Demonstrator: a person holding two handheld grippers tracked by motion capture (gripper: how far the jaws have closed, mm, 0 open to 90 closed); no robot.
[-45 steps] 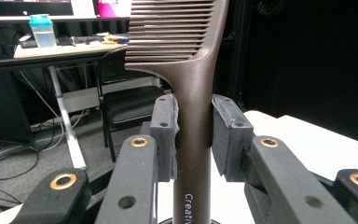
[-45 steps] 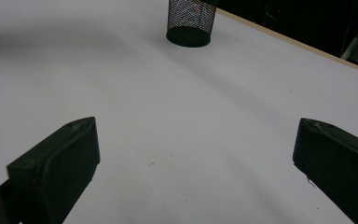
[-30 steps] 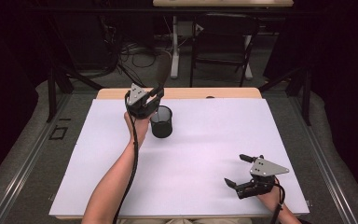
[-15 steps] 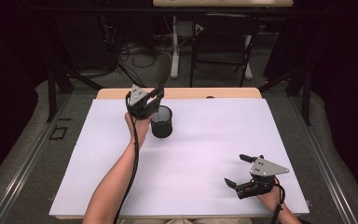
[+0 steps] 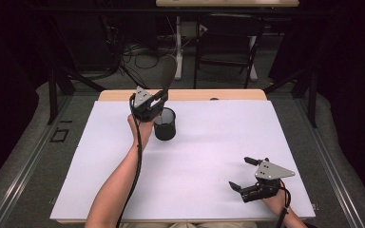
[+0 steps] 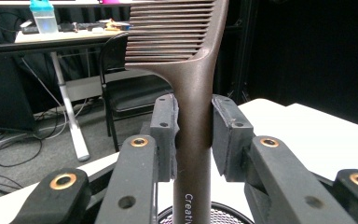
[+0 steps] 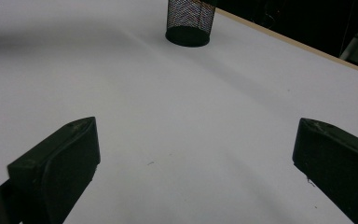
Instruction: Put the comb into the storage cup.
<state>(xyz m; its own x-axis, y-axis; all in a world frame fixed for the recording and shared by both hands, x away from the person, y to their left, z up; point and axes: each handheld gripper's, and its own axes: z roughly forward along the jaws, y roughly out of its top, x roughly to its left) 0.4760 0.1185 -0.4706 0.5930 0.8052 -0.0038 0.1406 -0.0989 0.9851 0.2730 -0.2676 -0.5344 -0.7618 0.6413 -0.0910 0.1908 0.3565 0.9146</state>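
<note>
A brown comb [image 5: 166, 76] stands upright with its teeth at the top and its handle between the pads of my left gripper [image 5: 159, 97]. In the left gripper view both pads press on the comb's handle [image 6: 193, 154], and the rim of a black mesh cup [image 6: 223, 215] shows right below it. The mesh cup [image 5: 165, 124] stands at the far left-middle of the white table top [image 5: 209, 156], just under that gripper. My right gripper [image 5: 240, 172] rests low at the front right, jaws wide apart with nothing between them. From the right gripper [image 7: 196, 154] the cup [image 7: 190, 21] stands far off.
Along the far side runs the table's wooden edge [image 5: 228, 94]. Behind it stand a dark chair [image 5: 225, 42] and a desk leg [image 5: 178, 52], with cables on the floor [image 5: 133, 54]. A bottle [image 6: 43, 16] sits on a far desk.
</note>
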